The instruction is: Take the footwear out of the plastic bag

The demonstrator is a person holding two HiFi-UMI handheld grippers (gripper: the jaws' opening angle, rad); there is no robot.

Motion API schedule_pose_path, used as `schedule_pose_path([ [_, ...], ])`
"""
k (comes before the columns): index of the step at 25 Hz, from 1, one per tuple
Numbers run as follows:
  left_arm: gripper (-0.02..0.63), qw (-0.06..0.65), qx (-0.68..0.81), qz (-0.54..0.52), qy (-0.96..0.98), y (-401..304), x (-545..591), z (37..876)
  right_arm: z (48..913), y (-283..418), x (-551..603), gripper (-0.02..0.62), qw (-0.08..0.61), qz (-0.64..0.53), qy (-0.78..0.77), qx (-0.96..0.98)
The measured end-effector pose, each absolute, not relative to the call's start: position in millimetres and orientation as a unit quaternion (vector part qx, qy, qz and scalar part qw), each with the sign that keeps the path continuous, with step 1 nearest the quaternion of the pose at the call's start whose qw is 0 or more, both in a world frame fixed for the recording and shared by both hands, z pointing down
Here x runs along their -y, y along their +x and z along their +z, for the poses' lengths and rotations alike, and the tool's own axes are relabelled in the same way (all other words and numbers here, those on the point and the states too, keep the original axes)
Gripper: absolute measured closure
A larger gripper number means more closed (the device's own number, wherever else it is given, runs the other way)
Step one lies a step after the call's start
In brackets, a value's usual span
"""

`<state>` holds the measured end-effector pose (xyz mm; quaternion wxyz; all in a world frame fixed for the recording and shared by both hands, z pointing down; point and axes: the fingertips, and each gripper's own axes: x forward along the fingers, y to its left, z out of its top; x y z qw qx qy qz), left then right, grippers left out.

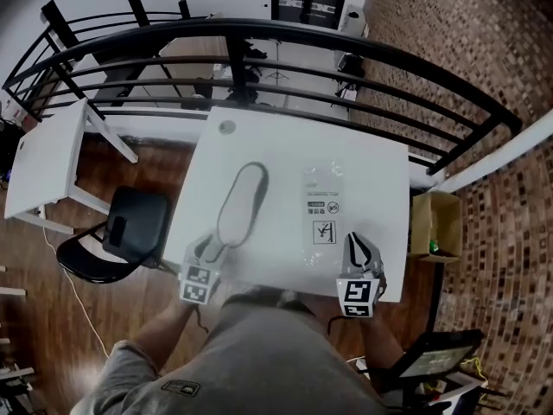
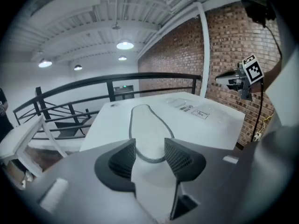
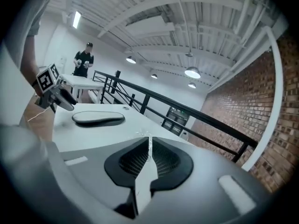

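A white slipper (image 1: 242, 201) with a grey rim lies flat on the white table (image 1: 380, 171), left of centre. To its right lies the clear plastic bag (image 1: 324, 206) with printed labels, flat and with nothing in it. My left gripper (image 1: 210, 251) is at the slipper's heel end. In the left gripper view its jaws (image 2: 150, 146) stand open, and the slipper (image 2: 147, 125) stretches away just ahead of the fingertips. My right gripper (image 1: 354, 242) is at the bag's near right corner. In the right gripper view its jaws (image 3: 149, 141) are closed on a crinkled edge of clear plastic (image 3: 145, 133).
A black railing (image 1: 346, 50) runs behind the table. A black chair (image 1: 130, 227) and a white side table (image 1: 47, 167) stand to the left, and a cardboard box (image 1: 436, 223) to the right. A small round disc (image 1: 226, 127) sits at the table's far left. A person (image 3: 84, 59) stands far off.
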<state>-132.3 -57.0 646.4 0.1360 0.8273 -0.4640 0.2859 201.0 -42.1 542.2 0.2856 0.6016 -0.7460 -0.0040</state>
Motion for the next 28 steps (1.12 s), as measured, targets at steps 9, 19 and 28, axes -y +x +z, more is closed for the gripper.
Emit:
schedule_pose_path([
  [9,0.528,0.077,0.490,0.222,0.840,-95,45,587,538,157,31,0.580,0.223,0.027,0.568,0.792],
  [19,0.594,0.040,0.468,0.186,0.863,-68,26,547,528,122,8,0.580,0.198,0.044,0.562,0.802],
  [28,0.604,0.025,0.426,0.151,0.892,-85,6,530,515,67,-20,0.581,0.179,0.045,0.580,0.793],
])
